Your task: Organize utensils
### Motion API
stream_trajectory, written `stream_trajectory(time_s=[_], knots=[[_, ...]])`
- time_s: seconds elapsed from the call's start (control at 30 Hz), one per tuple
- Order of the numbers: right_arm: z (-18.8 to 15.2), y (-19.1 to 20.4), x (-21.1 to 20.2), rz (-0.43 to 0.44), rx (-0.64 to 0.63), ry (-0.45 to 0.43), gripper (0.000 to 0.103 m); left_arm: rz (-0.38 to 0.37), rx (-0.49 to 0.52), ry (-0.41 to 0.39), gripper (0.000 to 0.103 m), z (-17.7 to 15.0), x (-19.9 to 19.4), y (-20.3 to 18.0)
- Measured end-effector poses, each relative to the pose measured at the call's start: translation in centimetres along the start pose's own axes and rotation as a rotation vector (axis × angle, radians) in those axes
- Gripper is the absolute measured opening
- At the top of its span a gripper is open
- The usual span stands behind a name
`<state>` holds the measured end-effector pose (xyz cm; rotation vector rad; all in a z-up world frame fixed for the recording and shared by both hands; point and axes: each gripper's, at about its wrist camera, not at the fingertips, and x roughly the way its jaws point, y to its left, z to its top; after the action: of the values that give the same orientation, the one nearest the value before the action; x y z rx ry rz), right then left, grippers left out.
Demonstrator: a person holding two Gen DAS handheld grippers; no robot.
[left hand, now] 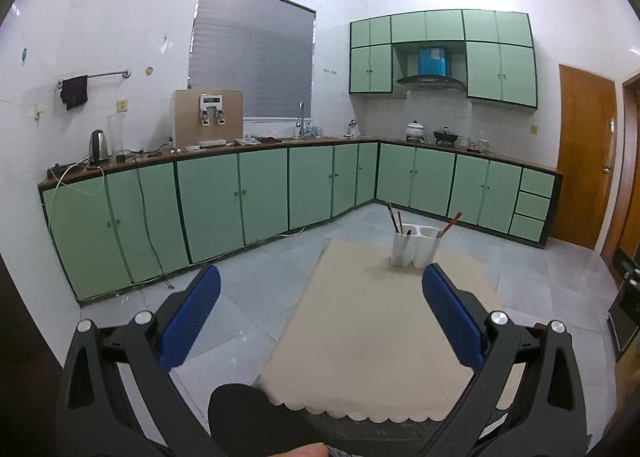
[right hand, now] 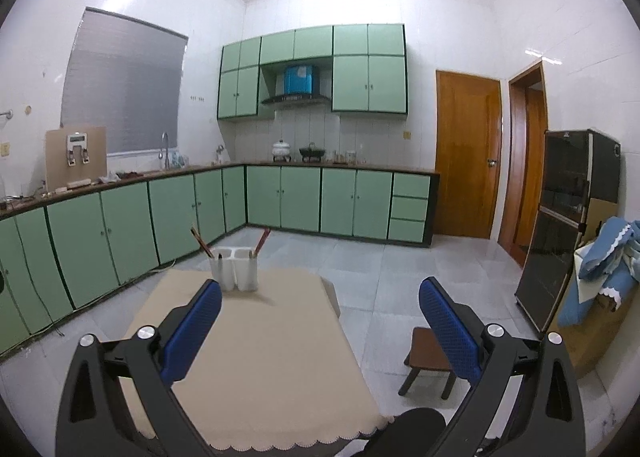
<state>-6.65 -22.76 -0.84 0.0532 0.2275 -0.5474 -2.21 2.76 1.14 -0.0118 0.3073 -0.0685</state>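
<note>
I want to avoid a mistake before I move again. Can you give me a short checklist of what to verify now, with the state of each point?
1. Left tongs open and empty: ok.
2. Right tongs open and empty: ok.
3. White utensil holder upright on the beige tablecloth: ok.
4. Utensils already stand in the holder, leaning outward: ok.
5. Loose utensils left on the tablecloth: none seen, so ok.
6. Utensils sorted by type in the compartments: cannot tell, too small.
</note>
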Motion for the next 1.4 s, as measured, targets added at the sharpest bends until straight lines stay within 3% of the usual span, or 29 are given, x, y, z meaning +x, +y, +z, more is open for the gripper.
stream_trajectory(time_s=[1.4], knots=[[-1.2,-0.2,0.5,0.031,-0.015,0.057,0.097,0.093,0.0,-0.014,0.098,-0.7,0.8,0.0]])
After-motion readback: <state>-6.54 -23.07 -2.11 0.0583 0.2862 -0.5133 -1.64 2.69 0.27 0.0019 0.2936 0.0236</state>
